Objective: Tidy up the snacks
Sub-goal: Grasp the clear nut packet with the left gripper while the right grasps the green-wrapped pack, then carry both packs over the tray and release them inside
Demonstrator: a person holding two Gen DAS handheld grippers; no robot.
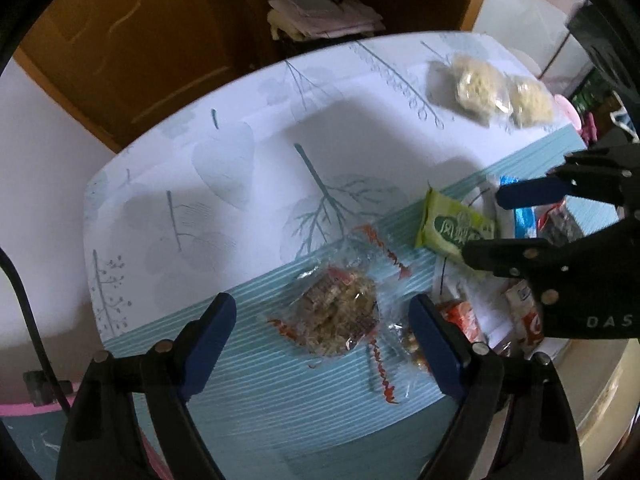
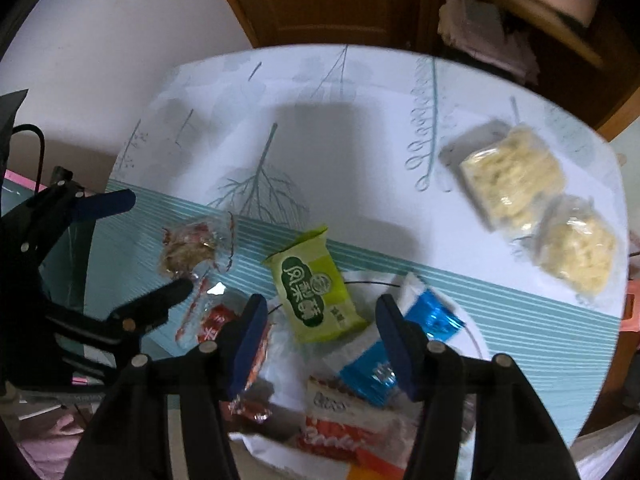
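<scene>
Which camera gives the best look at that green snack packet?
The right wrist view: the green packet lies whole and near the middle, its label readable, just beyond the right gripper. The left wrist view shows it small, off to the right, one corner covered by that gripper's black finger.

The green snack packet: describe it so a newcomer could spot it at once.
Start at the table with the leaf-print cloth and find its teal striped band. The green snack packet lies there, at the edge of the wrapper pile on the white plate. It is the only lime-green wrapper, with large white characters.
</scene>
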